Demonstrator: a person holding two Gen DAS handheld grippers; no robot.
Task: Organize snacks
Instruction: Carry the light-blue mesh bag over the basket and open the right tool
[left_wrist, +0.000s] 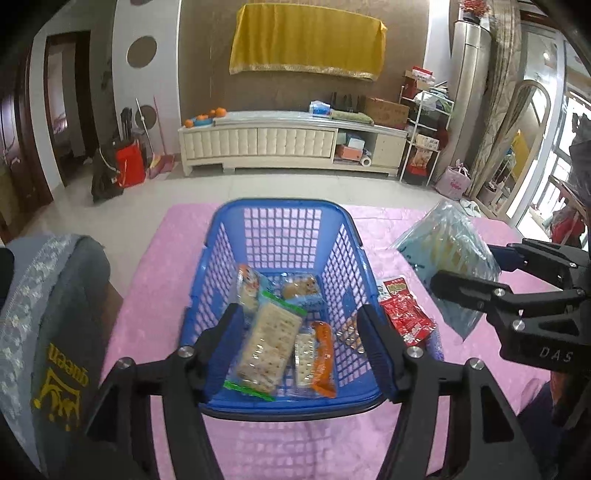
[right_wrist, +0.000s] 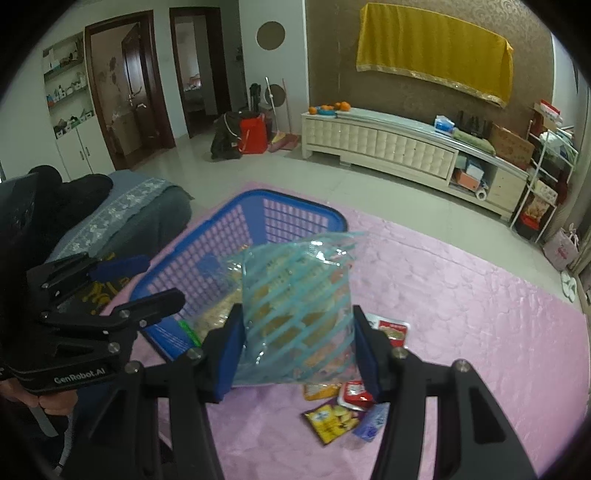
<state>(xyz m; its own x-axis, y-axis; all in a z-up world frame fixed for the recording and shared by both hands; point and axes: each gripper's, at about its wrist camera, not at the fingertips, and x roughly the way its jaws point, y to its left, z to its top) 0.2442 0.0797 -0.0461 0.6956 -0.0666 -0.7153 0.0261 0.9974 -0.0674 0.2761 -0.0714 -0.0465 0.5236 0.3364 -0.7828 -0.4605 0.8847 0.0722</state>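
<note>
We hold the right gripper (right_wrist: 298, 349) above the pink surface (right_wrist: 461, 295), and its jaws are closed on a clear bag with blue-green stripes (right_wrist: 295, 299), which hangs lifted off the surface. Our left gripper (left_wrist: 300, 349) is over the blue basket (left_wrist: 284, 210); its jaws stand apart, with nothing between them.

Inside the basket we see a cracker pack with green ends (left_wrist: 264, 345), a second cracker pack with an orange edge (left_wrist: 314, 360), and two small packs at the back (left_wrist: 275, 288). Just beside the basket, on its right in the left wrist view, lies a red snack packet (left_wrist: 404, 312). In the right wrist view, more loose packets lie under the lifted bag: a yellow and purple one (right_wrist: 332, 421), a red and white one (right_wrist: 356, 395) and a small blue one (right_wrist: 371, 424).

A grey cushion with lace trim (left_wrist: 48, 295) lies against the left edge of the surface, near the basket. Far behind stands a white cabinet (left_wrist: 288, 142) under a yellow cloth (left_wrist: 306, 40).
</note>
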